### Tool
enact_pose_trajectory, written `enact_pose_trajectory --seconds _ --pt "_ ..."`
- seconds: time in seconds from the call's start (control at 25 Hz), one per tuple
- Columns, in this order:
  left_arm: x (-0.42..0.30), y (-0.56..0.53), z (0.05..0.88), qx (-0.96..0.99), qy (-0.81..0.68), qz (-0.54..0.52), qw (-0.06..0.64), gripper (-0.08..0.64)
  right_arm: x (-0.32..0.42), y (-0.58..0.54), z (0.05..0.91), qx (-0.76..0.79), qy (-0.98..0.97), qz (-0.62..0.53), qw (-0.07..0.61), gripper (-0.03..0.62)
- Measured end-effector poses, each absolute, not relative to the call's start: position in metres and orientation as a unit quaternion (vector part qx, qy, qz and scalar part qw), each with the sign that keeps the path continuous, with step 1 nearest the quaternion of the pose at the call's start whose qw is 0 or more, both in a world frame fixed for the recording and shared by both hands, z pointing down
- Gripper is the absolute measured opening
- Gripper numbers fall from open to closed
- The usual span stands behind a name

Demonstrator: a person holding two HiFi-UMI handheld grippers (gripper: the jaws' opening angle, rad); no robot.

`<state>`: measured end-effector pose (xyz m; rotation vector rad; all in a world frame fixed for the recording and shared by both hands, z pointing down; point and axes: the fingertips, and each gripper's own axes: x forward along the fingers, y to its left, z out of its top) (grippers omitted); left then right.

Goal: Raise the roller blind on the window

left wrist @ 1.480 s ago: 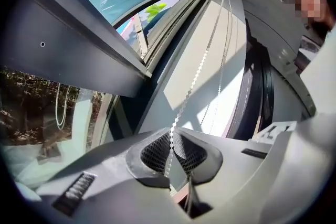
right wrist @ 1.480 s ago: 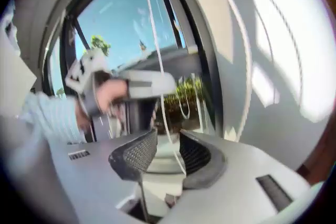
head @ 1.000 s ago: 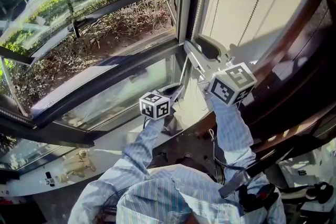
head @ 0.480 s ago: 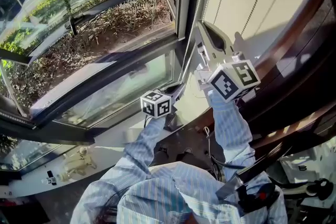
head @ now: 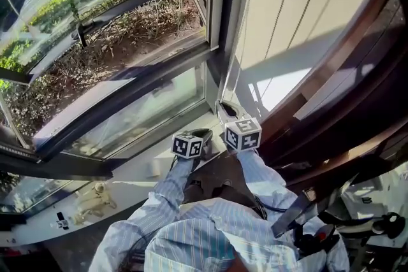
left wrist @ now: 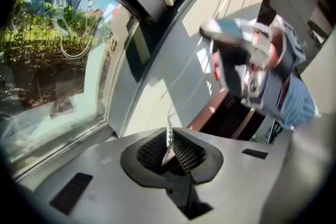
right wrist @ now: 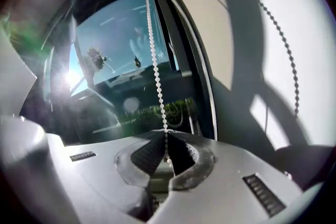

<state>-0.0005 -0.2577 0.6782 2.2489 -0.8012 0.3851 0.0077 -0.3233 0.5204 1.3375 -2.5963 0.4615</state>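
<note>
A cream roller blind (head: 299,3) hangs over the right part of the window. Its white bead chain (right wrist: 154,60) runs straight up beside the dark window frame (head: 220,16). My right gripper (right wrist: 166,145) is shut on the chain, which rises taut from between its pads. My left gripper (left wrist: 169,148) is also shut on the bead chain (left wrist: 169,131), a short length showing above its jaws. In the head view both grippers sit low by the sill, left gripper (head: 203,134) next to right gripper (head: 228,114). The right gripper (left wrist: 252,71) shows blurred, above right, in the left gripper view.
A white window sill (head: 146,165) runs below the glass pane (head: 146,111). A tilted open window sash (head: 95,16) leads out over a bed of shrubs. Dark wooden furniture (head: 344,105) curves close on the right. A chain's shadow (right wrist: 283,44) falls on the blind.
My right gripper rose, then dropped from up by the blind to beside the left gripper at the sill. Its jaws went from open to shut on the chain. The left gripper stayed put.
</note>
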Motion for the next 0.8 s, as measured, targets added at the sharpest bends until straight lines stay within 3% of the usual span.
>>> enact_pose_trajectory --seconds 0.24,0.4,0.6,0.8 --pt "-0.034 -0.281 0.583 0.892 -0.361 0.031 0.268 0.019 0.011 -0.315 0.578 0.452 -0.858 0.203 0.133 0.015" --pt "-0.027 -0.297 0.452 0.926 -0.325 -0.093 0.167 0.123 0.006 -0.324 0.575 0.452 -0.857 0.213 0.127 0.015" --pt "-0.018 -0.312 0.297 0.937 -0.295 -0.182 0.047 0.126 0.001 -0.320 0.576 0.450 -0.858 0.213 0.127 0.015" --pt "-0.005 -0.324 0.205 0.932 -0.281 -0.230 -0.005 0.126 -0.004 -0.315 0.578 0.444 -0.861 0.213 0.126 0.015"
